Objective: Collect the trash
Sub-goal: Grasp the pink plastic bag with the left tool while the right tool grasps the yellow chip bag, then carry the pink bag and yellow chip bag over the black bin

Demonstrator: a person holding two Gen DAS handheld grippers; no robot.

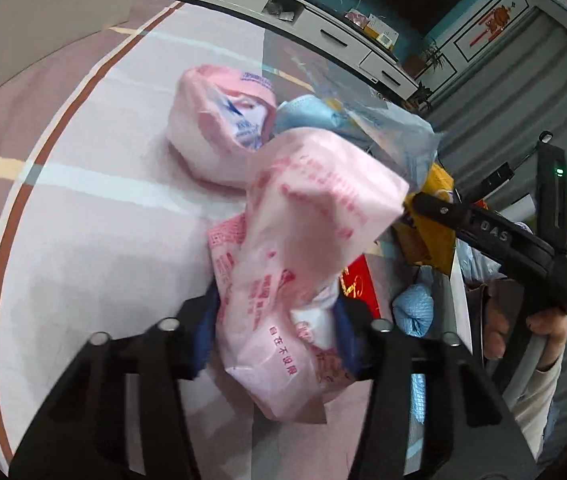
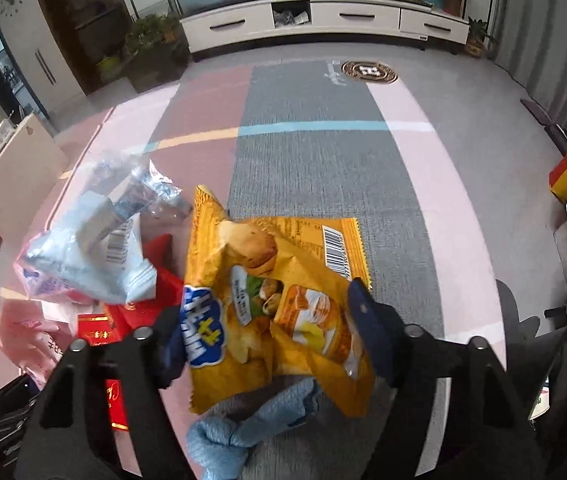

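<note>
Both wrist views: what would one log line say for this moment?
left gripper: shut on pink wrapper | right gripper: shut on yellow chip bag | other litter on glass table

Both grippers loaded, jaws closed on packaging.
Left gripper [image 1: 279,332] clamps the pink wrapper [image 1: 303,232]; right gripper [image 2: 271,336] clamps the yellow snack bag [image 2: 275,292]. The person's hand [image 1: 523,320] holds the right gripper's handle.
</note>
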